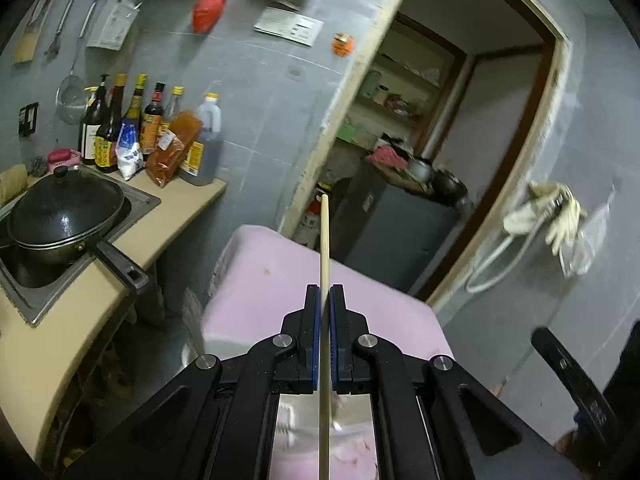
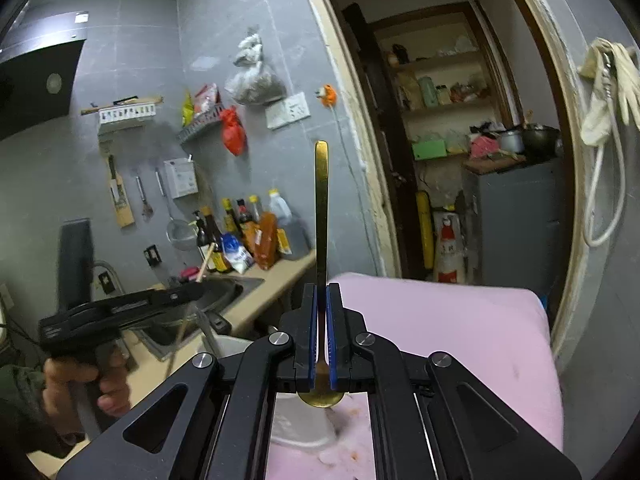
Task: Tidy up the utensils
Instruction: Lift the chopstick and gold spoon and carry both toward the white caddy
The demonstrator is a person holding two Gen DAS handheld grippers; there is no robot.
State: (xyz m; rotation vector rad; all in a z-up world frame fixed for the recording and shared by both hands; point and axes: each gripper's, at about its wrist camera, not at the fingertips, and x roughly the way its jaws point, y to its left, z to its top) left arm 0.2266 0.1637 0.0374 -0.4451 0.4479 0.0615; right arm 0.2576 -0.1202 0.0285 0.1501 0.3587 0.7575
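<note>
My left gripper is shut on a pale wooden chopstick, which runs straight up between the blue pads and ends above a pink cloth-covered surface. In the right wrist view the left gripper appears at the left, carried by a hand, with the chopstick slanting out of it. My right gripper is shut on a gold spoon; its handle points up and its bowl sits low behind the pads. A white container shows blurred under the spoon bowl.
A beige counter at left holds a sink with a black lidded wok and sauce bottles. Utensils and a strainer hang on the grey tiled wall. A doorway leads to shelves and a grey cabinet. Gloves hang at right.
</note>
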